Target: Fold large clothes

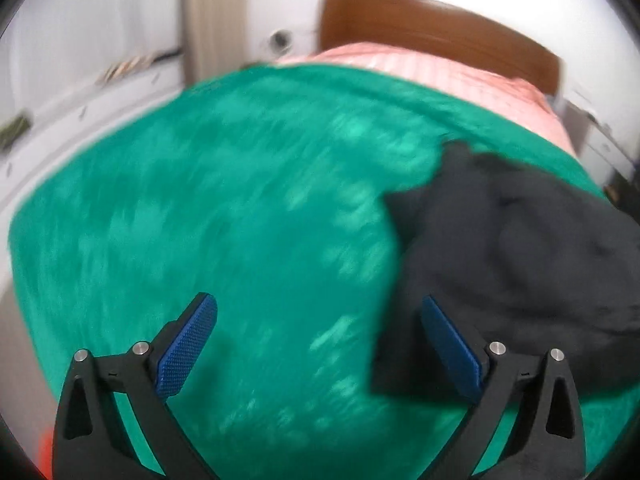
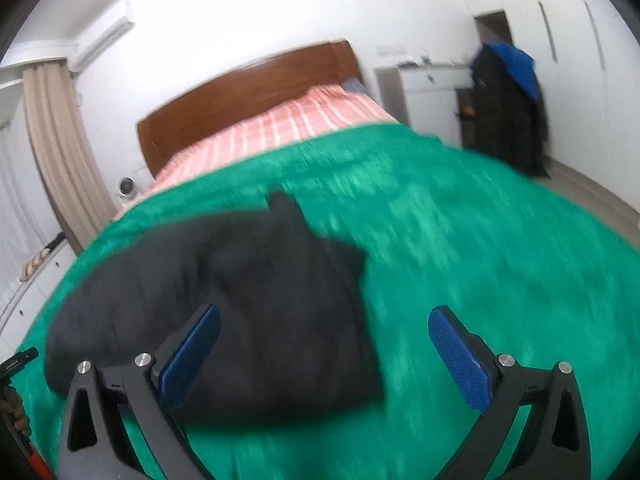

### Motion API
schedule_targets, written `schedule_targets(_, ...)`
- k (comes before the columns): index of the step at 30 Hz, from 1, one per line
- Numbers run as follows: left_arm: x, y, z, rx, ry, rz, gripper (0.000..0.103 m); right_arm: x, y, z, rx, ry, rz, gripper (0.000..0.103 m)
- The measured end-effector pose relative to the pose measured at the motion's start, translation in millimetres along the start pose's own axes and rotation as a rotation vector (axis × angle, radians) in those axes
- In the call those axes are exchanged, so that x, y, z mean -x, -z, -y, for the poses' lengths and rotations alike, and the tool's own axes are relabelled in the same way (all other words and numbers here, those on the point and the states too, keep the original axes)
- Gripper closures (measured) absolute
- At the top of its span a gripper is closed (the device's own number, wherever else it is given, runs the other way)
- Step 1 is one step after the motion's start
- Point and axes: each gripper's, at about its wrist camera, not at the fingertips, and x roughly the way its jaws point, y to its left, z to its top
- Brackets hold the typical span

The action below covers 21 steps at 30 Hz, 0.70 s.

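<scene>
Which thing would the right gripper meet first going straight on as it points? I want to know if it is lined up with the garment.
Likely the green blanket, not the black garment; the right gripper is open and aims just past the garment's right edge, though blur leaves depth unclear.

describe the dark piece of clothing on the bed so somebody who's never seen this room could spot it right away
Start at the bed with the brown wooden headboard and follow the green blanket toward its near end. The black garment lies there in a rumpled heap, the only dark thing on the bed, unlike the pink striped sheet farther back.
</scene>
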Motion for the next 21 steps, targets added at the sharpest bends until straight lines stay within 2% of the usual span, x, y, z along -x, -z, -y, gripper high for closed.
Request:
schedule_targets(2,-9,7,-9,0.049,-0.019,0.033,0.001,-1,14,8,-0.001,0.027,-0.032,0.001)
schedule_targets(3,-16,10,-12,0.054,-0.039,0.024,0.001,-6,17,12,-0.008,0.039,-0.055,0.001)
schedule_targets(6,-42,20,-25,0.087,-0.006,-0.073,0.001,-11,21,18,-0.005,0.080,-0.051,0.001)
schedule_targets(11,-40,26,-21,0.063,0.006,-0.054,0.001,-33,33,29,-0.045,0.091,-0.135,0.000)
schedule_targets(21,-33,36,-21,0.048,0.003,-0.037,0.000,-40,41,23,0.017,0.142,-0.143,0.000)
